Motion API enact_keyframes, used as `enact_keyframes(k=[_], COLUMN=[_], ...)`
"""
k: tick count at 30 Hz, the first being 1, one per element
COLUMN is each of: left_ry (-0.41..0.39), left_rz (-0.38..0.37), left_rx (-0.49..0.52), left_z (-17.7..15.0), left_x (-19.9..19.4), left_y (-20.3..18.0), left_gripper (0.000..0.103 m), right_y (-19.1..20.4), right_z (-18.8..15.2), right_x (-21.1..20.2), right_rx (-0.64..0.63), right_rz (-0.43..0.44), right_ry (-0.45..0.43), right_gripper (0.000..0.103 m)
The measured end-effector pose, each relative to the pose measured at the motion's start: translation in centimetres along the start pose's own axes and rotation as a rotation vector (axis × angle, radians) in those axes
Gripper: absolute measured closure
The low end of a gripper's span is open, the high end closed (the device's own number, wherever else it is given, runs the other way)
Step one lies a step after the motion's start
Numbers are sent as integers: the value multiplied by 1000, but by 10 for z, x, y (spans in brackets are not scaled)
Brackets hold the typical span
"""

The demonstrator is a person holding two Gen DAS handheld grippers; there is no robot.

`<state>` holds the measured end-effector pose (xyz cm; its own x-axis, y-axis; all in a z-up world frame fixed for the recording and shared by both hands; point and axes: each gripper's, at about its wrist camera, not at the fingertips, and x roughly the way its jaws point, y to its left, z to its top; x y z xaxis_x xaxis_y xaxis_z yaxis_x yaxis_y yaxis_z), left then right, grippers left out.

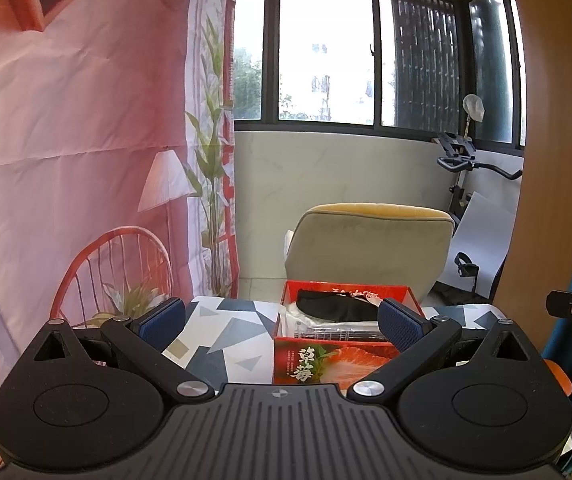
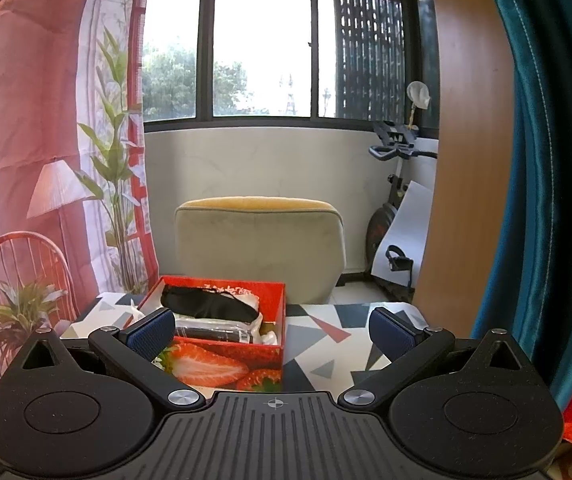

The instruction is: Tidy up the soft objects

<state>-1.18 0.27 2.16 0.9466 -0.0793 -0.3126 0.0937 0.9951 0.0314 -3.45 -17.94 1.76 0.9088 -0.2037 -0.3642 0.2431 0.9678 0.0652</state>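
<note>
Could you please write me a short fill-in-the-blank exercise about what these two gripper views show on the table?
1. The red box has pictures of ____ printed on its side.
2. The black soft item lies ____ the red box.
3. Both the left gripper and the right gripper have their jaws ____.
4. Behind the table stands a beige ____.

Missing words: strawberries; inside; open; chair

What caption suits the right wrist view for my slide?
Open right gripper faces a strawberry box holding a black cloth.
</note>
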Motion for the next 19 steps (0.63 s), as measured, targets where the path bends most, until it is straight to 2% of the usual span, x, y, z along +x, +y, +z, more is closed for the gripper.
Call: enact_keyframes(k=[19], left_ry=[-4], left_rz=[-2], left_rx=[0], left_z=[0], left_x=[-1], left_y=[-1], left_gripper=[0], right_y=[-1], right_z=[-2], right_x=[3], right_rx=[-2], right_rz=[-3], right_ry=[8], right_gripper=[0])
